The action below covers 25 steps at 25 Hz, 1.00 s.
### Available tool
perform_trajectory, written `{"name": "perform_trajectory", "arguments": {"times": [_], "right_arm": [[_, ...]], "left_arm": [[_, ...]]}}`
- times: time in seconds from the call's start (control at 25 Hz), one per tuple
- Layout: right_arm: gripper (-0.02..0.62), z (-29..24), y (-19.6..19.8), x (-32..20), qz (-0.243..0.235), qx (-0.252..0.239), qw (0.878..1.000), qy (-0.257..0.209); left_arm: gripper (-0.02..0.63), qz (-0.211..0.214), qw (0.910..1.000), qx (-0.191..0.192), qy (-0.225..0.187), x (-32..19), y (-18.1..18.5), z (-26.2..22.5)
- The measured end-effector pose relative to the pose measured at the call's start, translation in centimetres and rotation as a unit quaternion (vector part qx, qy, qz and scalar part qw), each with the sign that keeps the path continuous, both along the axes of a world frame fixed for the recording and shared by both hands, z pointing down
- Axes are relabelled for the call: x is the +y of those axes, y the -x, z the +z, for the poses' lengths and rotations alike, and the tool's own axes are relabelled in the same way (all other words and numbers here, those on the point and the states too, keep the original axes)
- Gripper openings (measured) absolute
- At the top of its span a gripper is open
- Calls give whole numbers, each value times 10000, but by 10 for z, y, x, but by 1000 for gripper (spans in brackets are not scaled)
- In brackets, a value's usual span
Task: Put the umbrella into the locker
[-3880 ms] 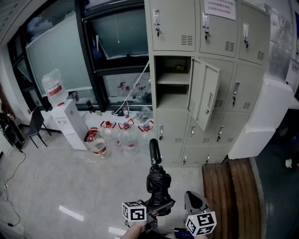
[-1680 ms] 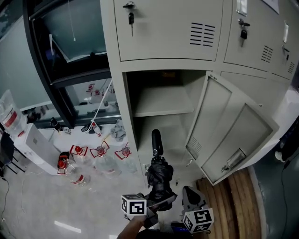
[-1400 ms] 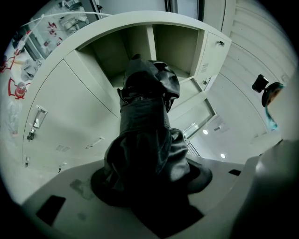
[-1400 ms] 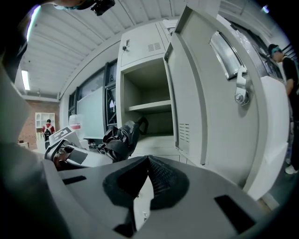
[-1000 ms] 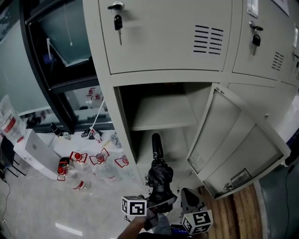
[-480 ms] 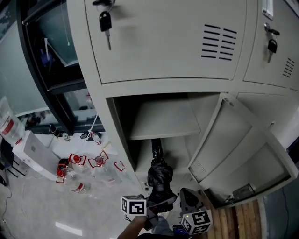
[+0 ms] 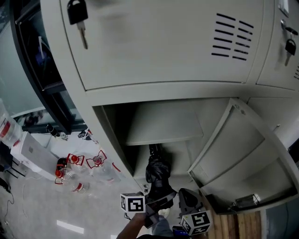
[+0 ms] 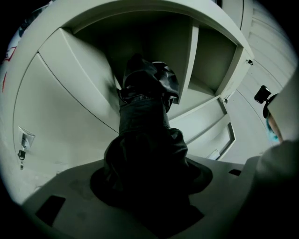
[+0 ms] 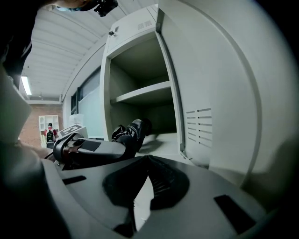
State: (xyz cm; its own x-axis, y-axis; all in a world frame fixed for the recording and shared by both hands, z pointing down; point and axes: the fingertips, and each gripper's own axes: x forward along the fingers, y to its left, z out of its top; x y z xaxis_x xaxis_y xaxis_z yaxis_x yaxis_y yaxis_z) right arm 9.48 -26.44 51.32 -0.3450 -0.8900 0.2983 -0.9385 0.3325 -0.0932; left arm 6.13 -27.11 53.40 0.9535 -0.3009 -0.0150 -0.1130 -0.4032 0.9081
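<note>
A black folded umbrella [image 7: 158, 172] stands upright in my left gripper [image 7: 159, 198], which is shut on its lower end. Its handle tip [image 7: 153, 148] reaches into the open locker compartment, below the inner shelf [image 7: 163, 123]. The left gripper view shows the umbrella [image 8: 145, 116] filling the jaws of the left gripper [image 8: 147, 172] and pointing into the opening. My right gripper [image 7: 189, 200] hangs just right of it, shut and holding nothing. In the right gripper view, the right gripper [image 9: 145, 161] points at the compartment, with the umbrella [image 9: 131, 133] and the left gripper [image 9: 88, 149] to its left.
The locker door [image 7: 243, 149] swings open to the right. A key [image 7: 77, 11] hangs in the closed door above. Water bottles [image 7: 74, 172] and a white dispenser [image 7: 28, 149] stand on the floor at left. A wooden bench [image 7: 243, 226] lies at lower right.
The view has closed in on the locker. The umbrella, held throughout by the left gripper, has moved forward, and its tip now sits inside the compartment under the shelf.
</note>
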Motion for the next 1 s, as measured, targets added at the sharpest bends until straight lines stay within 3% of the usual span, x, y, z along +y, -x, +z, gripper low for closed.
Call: {"name": "perform_trajectory", "arguments": {"times": [0.4,0.64,1.0], "right_arm": [[2,-1,-1,-13,36,43,10000,20],[2,0,-3,-19,35,20,10000,3],[2,5,-3,-18,34,-13,10000,84]], "left_arm": [[268,-92,9994,196,287,-29,-2,3],[268,-143,9940,767,766,-41,-4,-6],[269,-186,9878,1207,967,-56,-9,-13]]}}
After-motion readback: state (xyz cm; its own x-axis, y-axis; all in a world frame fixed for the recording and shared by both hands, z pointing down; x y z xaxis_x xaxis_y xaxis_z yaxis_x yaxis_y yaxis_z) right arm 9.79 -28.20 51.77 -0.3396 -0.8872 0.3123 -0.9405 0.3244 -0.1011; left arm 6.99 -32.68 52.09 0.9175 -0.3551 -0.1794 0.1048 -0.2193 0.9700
